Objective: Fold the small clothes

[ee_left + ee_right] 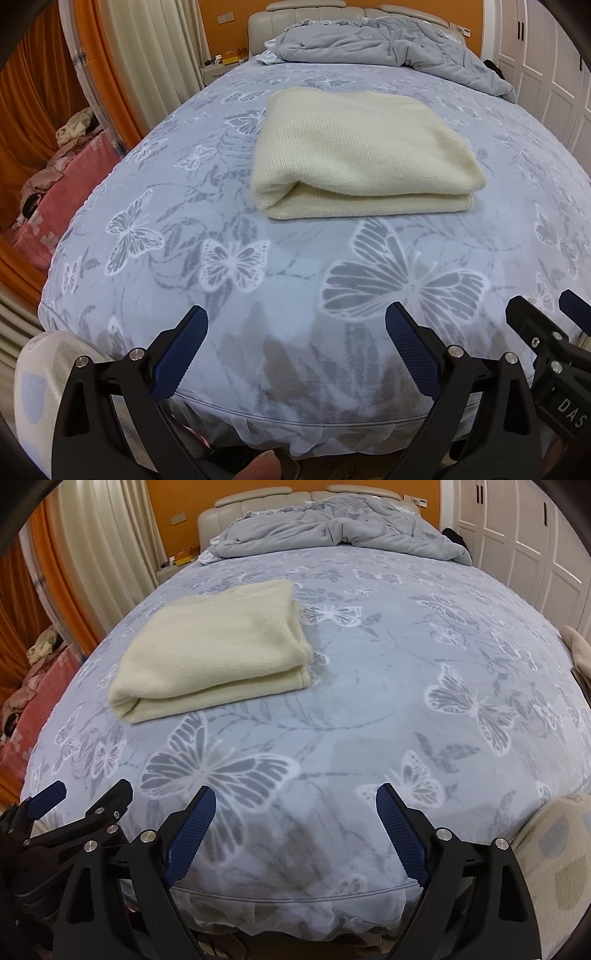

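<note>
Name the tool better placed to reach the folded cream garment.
Left, marginally. The cream garment lies nearly straight ahead of the left tool; it sits off to the left of the right tool. Both are open, empty.

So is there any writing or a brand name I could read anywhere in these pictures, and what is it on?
"DAS": white letters on the black body of the right gripper, seen at the edge of the left wrist view; the word may run on out of frame.
Pink cloth beside the bed: white marks, too blurred to read.
Cream folded garment: no label showing.
Left gripper: no text visible.
</note>
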The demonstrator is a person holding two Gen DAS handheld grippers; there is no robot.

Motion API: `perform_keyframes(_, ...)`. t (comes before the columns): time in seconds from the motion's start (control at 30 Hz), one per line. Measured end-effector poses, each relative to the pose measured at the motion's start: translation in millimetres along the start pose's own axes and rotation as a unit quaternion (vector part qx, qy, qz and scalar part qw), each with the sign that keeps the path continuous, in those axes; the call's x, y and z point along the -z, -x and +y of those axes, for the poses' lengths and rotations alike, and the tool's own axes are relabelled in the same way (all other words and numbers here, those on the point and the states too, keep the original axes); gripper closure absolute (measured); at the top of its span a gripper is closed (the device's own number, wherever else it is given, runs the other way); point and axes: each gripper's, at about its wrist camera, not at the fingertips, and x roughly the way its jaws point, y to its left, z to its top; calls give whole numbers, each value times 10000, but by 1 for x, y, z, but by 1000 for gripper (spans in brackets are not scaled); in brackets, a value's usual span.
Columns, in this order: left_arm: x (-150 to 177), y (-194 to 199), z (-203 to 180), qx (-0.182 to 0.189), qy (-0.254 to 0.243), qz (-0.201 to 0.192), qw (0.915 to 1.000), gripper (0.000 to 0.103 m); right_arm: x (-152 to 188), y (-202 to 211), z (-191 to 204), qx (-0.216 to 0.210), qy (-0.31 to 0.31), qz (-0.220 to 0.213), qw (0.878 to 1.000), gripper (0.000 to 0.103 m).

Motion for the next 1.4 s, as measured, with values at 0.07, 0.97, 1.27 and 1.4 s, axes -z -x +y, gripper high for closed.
perform_keyframes(0.07, -1, 1, 1, -4, 72, -8, 10000, 8, -1, 0, 1, 17, -1, 8, 10000, 17)
perform_keyframes(0.97, -21, 2, 12, -67, 239, 47, 9997, 9, -18, 4, 17, 75, -21, 65, 9999, 17)
perform_keyframes(1.27, -32, 1, 8, -24, 89, 114, 9999, 14, -27, 3, 16, 104, -27, 74, 9999, 17)
perform_keyframes(1.4, -34, 1, 6, -60, 35, 129, 9999, 14, -28, 3, 15, 123, -54, 86, 9999, 17)
